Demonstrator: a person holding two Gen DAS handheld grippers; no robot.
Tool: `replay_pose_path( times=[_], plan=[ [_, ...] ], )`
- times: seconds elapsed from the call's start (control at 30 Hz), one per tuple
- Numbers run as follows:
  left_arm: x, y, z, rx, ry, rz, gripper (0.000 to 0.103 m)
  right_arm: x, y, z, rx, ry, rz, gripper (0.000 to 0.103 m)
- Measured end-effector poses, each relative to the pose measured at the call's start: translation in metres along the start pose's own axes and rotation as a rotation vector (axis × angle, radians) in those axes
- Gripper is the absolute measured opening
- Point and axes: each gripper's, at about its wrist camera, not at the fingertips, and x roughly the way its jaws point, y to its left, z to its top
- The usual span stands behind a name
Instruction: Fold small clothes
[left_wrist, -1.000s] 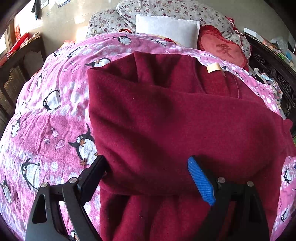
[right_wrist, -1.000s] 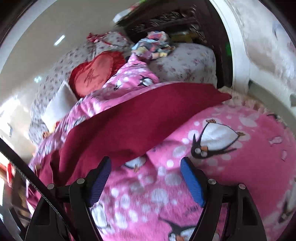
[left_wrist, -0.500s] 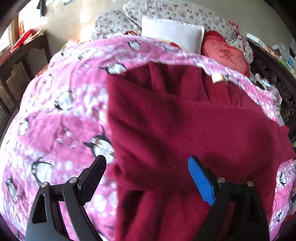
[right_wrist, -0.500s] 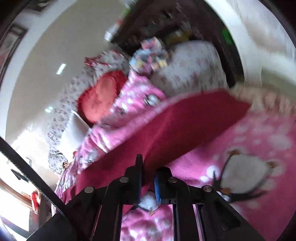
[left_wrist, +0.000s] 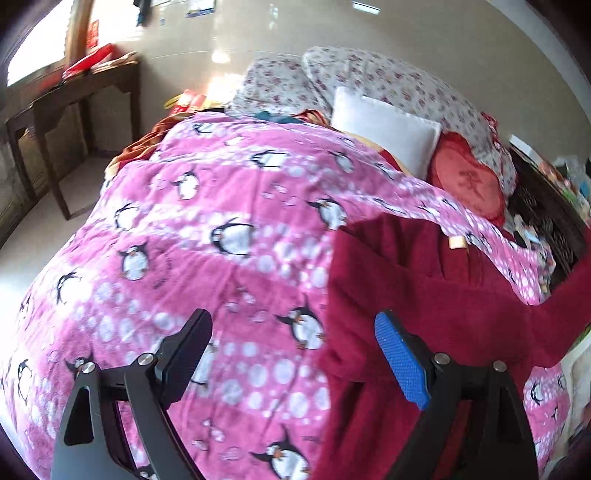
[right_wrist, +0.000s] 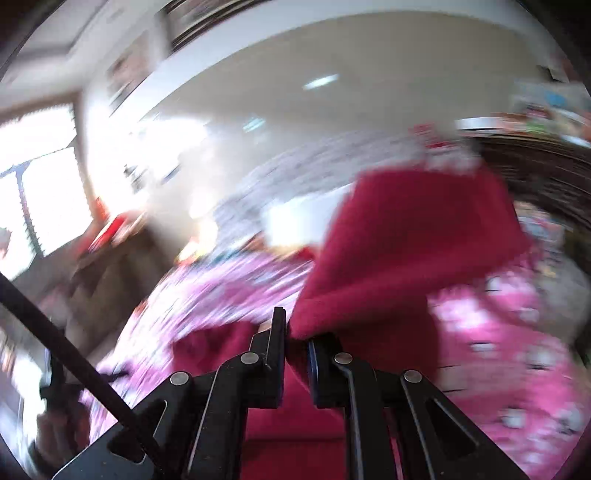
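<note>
One thin pinch: the right gripper (right_wrist: 297, 343) clamps the maroon sweater's (left_wrist: 436, 306) lifted edge above the penguin blanket (left_wrist: 207, 236); it may slip. The left gripper (left_wrist: 291, 354) hangs wide, empty.

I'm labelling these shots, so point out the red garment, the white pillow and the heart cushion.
red garment (left_wrist: 424, 295), left wrist view, middle of its body
white pillow (left_wrist: 384, 129), left wrist view, its front face
heart cushion (left_wrist: 467, 181), left wrist view, its centre

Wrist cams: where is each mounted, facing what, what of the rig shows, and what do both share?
Left wrist: on the left gripper, fingers open, facing up the penguin blanket toward the white pillow.
Right wrist: on the right gripper, shut on the red garment, blurred, facing the room.
Shared: red garment, blanket, pillows.
</note>
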Motion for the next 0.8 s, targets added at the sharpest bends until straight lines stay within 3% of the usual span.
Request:
replay_pose_path(
  times=[0.1,0.17,0.2,0.27,0.3,0.4,0.5,0.63,0.8],
  plan=[
    [0.003,0.012,-0.003,-0.02,0.007,0.018,0.089,0.061,0.055,-0.036,-0.119,0.161,0.108,0.012],
    [0.006,0.015,-0.006,-0.024,0.016,0.016,0.089,0.1,0.074,-0.065,-0.156,0.283,0.115,0.027],
    [0.008,0.015,-0.008,-0.021,0.025,0.012,0.089,0.113,0.076,-0.076,-0.151,0.331,0.119,0.042],
    [0.011,0.013,-0.01,-0.007,0.031,-0.002,0.089,0.121,0.067,-0.088,-0.097,0.389,0.139,0.049],
    [0.011,0.011,-0.011,0.003,0.028,-0.01,0.089,0.117,0.059,-0.09,-0.073,0.388,0.143,0.05],
    [0.016,0.005,-0.011,0.007,0.022,-0.031,0.089,0.089,0.039,-0.085,-0.044,0.329,0.108,0.066],
    [0.028,-0.006,-0.006,0.004,0.047,-0.063,0.09,0.068,0.02,-0.075,-0.029,0.278,0.058,0.067],
    [0.05,-0.022,-0.002,0.014,0.06,-0.042,0.09,0.058,0.004,-0.066,0.014,0.245,0.001,0.067],
    [0.077,-0.042,-0.005,0.072,0.091,-0.018,0.085,0.048,-0.038,-0.051,0.054,0.172,-0.224,0.077]
  ],
)
